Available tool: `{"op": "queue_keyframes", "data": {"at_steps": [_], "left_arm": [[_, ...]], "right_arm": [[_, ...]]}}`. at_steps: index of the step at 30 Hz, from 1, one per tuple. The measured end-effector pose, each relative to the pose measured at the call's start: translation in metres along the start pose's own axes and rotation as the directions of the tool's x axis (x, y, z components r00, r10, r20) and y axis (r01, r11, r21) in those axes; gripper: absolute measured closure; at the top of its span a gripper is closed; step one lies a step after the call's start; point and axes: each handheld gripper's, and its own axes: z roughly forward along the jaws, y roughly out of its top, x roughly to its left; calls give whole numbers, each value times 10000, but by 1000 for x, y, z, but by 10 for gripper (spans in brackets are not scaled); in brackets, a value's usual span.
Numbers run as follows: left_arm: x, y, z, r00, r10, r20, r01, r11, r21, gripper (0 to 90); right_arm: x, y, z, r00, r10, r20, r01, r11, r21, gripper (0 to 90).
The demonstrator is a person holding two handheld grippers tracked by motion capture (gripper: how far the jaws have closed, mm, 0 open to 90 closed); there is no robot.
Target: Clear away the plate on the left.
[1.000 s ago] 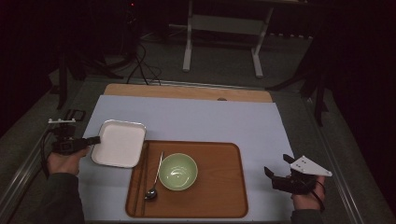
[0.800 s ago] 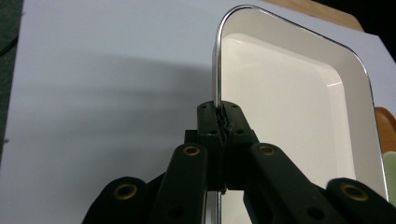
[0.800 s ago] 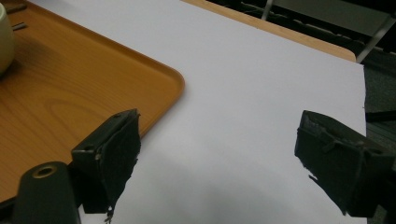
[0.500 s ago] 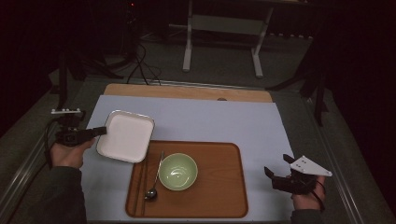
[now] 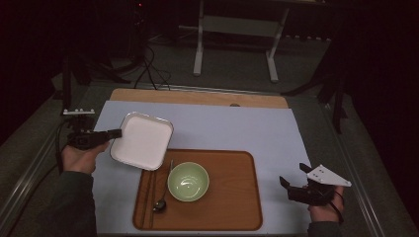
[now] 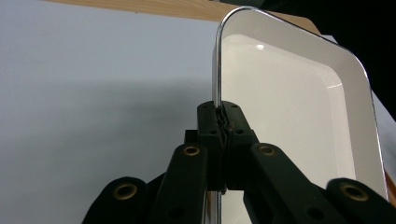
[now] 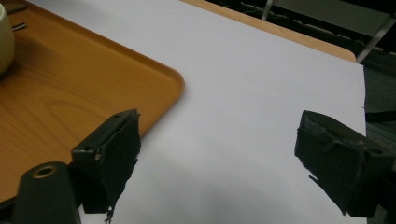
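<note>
High view recorded my left gripper [image 5: 112, 133] at the nine o'clock side of the table, its jaws pinched together on the rim of the white square dish [image 5: 142, 140]. The dish was off the pale mat [image 5: 232, 131], tilted, its far corner pointing toward twelve o'clock and its near corner overhanging the ten o'clock corner of the wooden tray [image 5: 232, 197].

Left gripper view confirmed the grip: my left gripper [image 6: 223, 122] had both pads pressed flat against the metal edge of the white square dish [image 6: 289, 107], with the dish's hollow facing three o'clock in that picture and the mat [image 6: 93, 93] behind it.

On the tray, the green bowl [image 5: 188, 181] stood near the centre-left, with a spoon [image 5: 162, 197] and chopsticks [image 5: 149, 195] lying at its nine o'clock.

My right gripper [image 5: 291, 185] sat at the four o'clock side of the table, just off the tray's right edge. Right gripper view showed my right gripper [image 7: 217, 154] with its pads well apart, nothing between them, above the mat [image 7: 261, 84] beside the tray's corner [image 7: 93, 79].
</note>
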Motion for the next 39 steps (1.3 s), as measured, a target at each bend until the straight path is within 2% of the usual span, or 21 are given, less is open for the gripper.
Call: {"op": "queue_keyframes", "data": {"at_steps": [18, 32, 39], "left_arm": [[-33, 14, 18, 9965, 741, 400, -752, 9968, 275, 892], [-53, 20, 32, 9905, 1195, 686, -1230, 9912, 481, 892], [-65, 23, 39, 9851, 1471, 888, -1525, 9866, 575, 891]], "right_arm": [[-1, 0, 0, 10000, -3, -1, 3, 10000, -22, 141], [-1, 0, -1, 10000, 39, 0, -39, 10000, -50, 141], [-1, 0, -1, 10000, 32, 8, -32, 10000, -53, 141]]}}
